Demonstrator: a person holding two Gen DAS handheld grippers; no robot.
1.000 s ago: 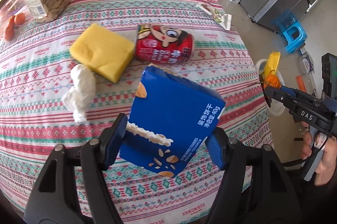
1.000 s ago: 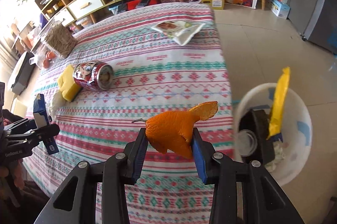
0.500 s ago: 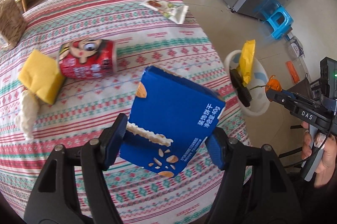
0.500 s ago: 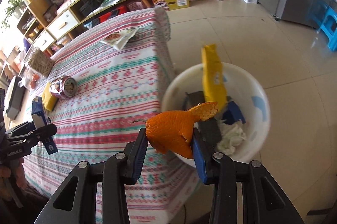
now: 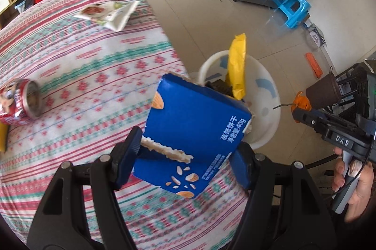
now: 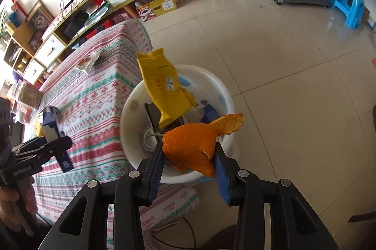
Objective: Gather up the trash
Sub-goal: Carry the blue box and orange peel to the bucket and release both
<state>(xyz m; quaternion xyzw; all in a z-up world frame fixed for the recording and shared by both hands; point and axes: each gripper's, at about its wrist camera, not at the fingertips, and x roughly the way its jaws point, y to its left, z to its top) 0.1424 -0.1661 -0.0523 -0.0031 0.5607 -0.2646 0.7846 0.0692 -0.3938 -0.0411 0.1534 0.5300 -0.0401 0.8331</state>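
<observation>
A blue biscuit box point(image 5: 195, 139) is clamped between the pads of the left claw point(image 5: 188, 156), and a piece of orange peel point(image 6: 195, 148) is pinched in the narrower right claw point(image 6: 188, 165). The white bin point(image 6: 131, 109) on the floor, already holding a yellow packet point(image 6: 162, 90) and other scraps, lies just beyond and below the right claw and ahead-right of the left one, so part of the collecting is judged done. Neither held item is yet released. On the bench point(image 5: 94, 85), a red can point(image 5: 21, 104) far left of the left claw and a snack wrapper point(image 5: 108, 13) well ahead of it are left. The box's long axis is tilted, torn end away from the claw toward the bin; the peel's curled tip points up and right.
</observation>
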